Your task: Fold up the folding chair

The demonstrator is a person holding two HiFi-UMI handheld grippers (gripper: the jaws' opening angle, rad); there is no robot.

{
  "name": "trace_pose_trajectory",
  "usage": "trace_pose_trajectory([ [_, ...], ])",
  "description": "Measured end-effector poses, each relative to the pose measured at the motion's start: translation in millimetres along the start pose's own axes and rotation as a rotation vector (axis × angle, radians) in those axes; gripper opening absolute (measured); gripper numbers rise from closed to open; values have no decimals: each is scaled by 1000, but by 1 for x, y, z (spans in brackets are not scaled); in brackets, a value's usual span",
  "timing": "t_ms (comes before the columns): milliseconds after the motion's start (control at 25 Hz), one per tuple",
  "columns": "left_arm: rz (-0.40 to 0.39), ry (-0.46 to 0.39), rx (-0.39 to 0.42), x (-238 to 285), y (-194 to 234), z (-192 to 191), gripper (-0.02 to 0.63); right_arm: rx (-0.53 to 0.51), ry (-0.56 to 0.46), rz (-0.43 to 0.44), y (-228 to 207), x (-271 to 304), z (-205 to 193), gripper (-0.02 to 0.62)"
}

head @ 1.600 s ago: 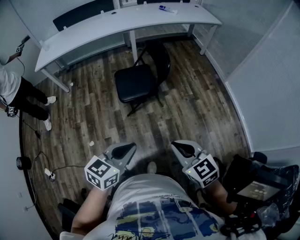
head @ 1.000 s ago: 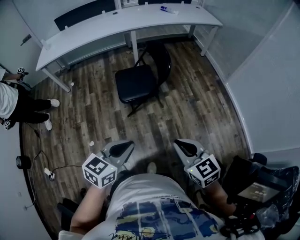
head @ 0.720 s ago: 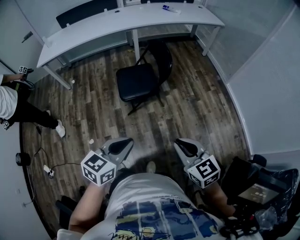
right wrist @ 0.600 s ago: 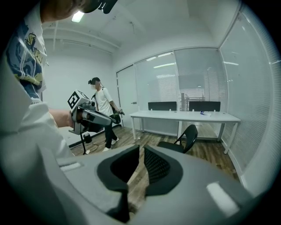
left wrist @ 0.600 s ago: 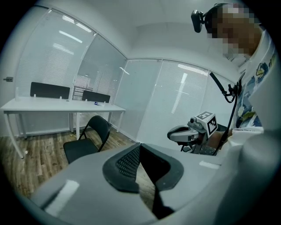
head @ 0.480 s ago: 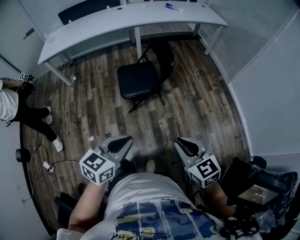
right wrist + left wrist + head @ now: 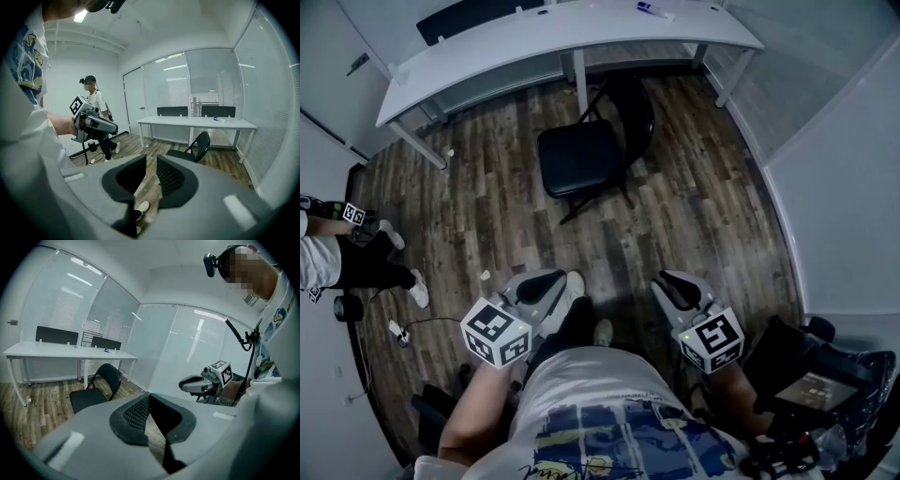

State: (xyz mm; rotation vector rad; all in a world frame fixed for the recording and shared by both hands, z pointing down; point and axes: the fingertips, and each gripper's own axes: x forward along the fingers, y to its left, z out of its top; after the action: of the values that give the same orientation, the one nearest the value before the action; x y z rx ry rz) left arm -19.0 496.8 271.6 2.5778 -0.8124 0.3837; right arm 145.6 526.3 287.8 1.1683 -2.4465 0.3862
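The black folding chair (image 7: 577,157) stands unfolded on the wood floor, its backrest (image 7: 636,103) toward the white desk. It also shows in the left gripper view (image 7: 96,390) and the right gripper view (image 7: 197,147), some way off from both grippers. My left gripper (image 7: 542,284) is held low at my left, its jaws shut with nothing in them (image 7: 149,397). My right gripper (image 7: 667,284) is at my right. Its jaws have just been opening and stand slightly apart (image 7: 151,164), with nothing between them.
A long white desk (image 7: 534,42) runs behind the chair, with glass walls beyond and to the right. Another person (image 7: 337,262) stands at the left near floor cables (image 7: 394,328). Black equipment (image 7: 816,375) sits at my lower right. My shoe (image 7: 572,286) is between the grippers.
The view has shifted toward the chair and my foot has stepped forward between the grippers. The person at the left has walked down along the wall.
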Motion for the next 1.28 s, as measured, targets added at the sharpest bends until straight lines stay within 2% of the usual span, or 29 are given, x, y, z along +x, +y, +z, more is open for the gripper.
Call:
trace_pose_trajectory([
  [320,-44,-13,20,30,21,15,3,15,14,-65,-19,6,7,60],
  [600,-37,-25,25,44,47,27,30,32,30,-107,-37,18,14,75],
  [1280,8,-69,-26,42,145,41,48,-30,66,-89,-66,110,70,90],
])
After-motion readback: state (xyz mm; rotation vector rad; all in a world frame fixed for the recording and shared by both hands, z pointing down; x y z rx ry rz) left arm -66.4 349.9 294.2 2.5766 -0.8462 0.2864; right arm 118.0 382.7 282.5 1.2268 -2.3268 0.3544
